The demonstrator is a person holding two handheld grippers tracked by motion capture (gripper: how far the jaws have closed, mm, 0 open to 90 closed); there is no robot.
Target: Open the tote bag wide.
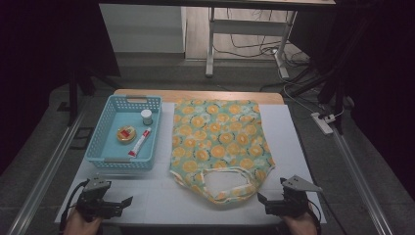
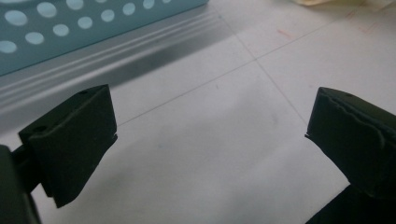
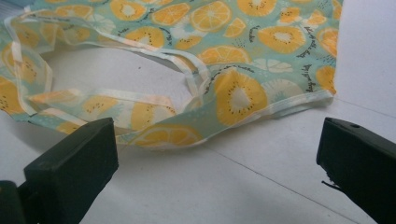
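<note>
A cloth bag [image 1: 220, 142] printed with orange slices on pale green lies flat in the middle of the white mat, its handles toward me. In the right gripper view the bag's handle loop [image 3: 112, 100] lies just beyond my right gripper [image 3: 217, 126], whose jaws stand wide apart with nothing between them. That right gripper [image 1: 271, 196] rests at the mat's near right edge, close to the bag's corner. My left gripper [image 1: 122, 203] sits at the near left, in front of the blue basket [image 1: 100, 147]. The left gripper [image 2: 212, 107] is open over bare mat.
The blue perforated basket [image 2: 70, 28] holds a small white bottle [image 1: 146, 116], a round yellow-and-red tin [image 1: 126, 134] and a red-and-white tube [image 1: 139, 142]. The white mat [image 1: 293, 147] covers a wooden table. Metal rails run along both sides, and cables lie on the floor behind.
</note>
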